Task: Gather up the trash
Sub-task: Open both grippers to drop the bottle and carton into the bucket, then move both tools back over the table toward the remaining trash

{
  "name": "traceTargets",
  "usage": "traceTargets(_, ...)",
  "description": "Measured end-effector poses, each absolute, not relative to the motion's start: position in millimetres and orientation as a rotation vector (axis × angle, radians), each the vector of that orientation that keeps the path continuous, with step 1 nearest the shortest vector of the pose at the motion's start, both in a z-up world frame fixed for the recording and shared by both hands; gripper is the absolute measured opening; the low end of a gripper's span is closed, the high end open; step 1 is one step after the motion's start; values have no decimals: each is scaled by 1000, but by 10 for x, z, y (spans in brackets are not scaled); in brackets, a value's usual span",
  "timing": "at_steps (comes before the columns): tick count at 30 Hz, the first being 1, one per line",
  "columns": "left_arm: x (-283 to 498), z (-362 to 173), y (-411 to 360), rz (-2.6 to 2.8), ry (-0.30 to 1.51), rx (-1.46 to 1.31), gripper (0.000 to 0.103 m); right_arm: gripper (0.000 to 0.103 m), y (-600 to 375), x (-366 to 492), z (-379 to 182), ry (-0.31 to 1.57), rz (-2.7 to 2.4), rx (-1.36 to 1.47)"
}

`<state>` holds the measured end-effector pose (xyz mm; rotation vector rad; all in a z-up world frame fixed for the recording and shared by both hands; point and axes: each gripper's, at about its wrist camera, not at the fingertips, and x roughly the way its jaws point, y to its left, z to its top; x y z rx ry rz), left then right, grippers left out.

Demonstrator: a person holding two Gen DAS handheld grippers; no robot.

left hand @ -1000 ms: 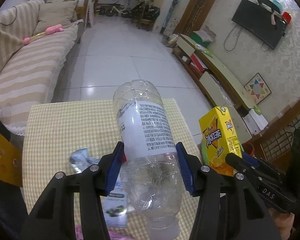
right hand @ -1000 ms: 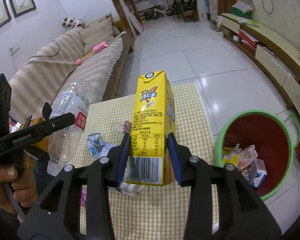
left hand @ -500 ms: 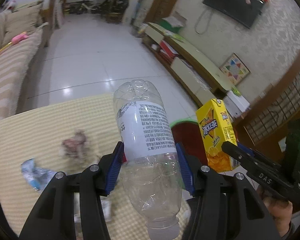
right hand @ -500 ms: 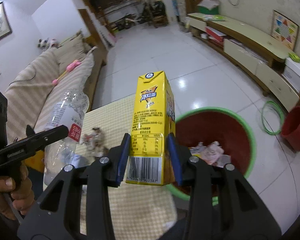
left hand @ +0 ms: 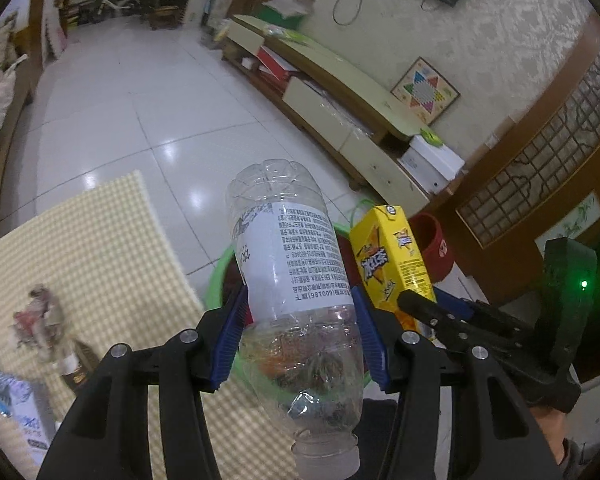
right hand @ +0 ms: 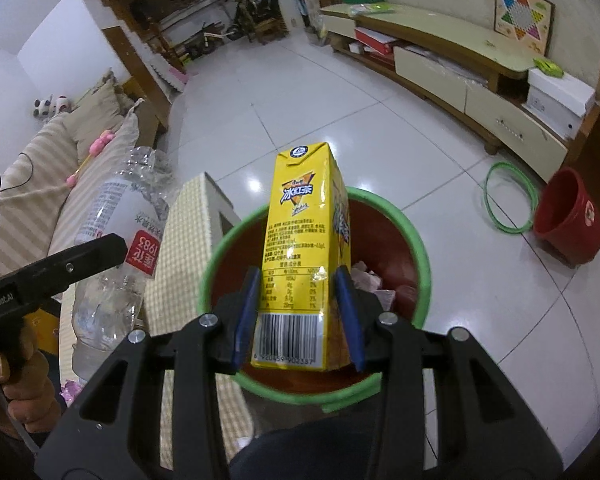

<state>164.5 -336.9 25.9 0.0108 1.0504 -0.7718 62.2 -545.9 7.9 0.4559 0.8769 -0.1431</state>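
The left claw (left hand: 300, 340) grips a clear bottle (left hand: 296, 280) neck-down; the right claw (right hand: 298, 314) clamps a yellow carton (right hand: 304, 240) above the green-rimmed bin (right hand: 416, 240), nothing between. The bin holds crumpled wrappers (right hand: 374, 284); more wrappers (left hand: 40, 316) lie on the checked counter (left hand: 100, 248) beside it.

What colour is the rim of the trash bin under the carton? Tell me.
Bright green rim around a dark red inside; the right wrist view shows the bin best, beneath the yellow carton.

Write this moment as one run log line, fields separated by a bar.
left tongs: shut on clear plastic bottle | right tongs: shut on yellow tea carton, over green-rimmed bin | wrappers on table
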Motion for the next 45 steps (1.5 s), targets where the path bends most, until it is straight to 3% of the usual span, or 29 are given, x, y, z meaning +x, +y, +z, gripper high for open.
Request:
traceTargets(11,1705,66,-3796,-787,1090,10,51,38,-5520,712,-112,906,-121,477)
traceTargets(12,1713,62,-3797,-781,1087,4,60,39,-5519,721,-119,908,-123,476)
traceTargets(13,1722,67,-3786,-773,1081,-4,75,44,-5534,728,-125,910,-124,474)
traceTargets(15,1734,106,-3715,-747,1050,-40,86,66,-5542,721,-131,905,-131,469)
traceTargets(19,1778,136,-3554,-711,1033,-71,94,79,-5521,718,-128,906,-141,460)
traceTargets(21,1792,157,-3450,-697,1029,-83,95,87,-5489,713,-107,899,-139,461)
traceTargets(26,1802,228,-3147,-656,1020,-103,95,94,-5400,726,-28,885,-127,438)
traceTargets(45,1606,462,-1389,-419,952,-162,95,98,-4091,1026,294,871,28,290)
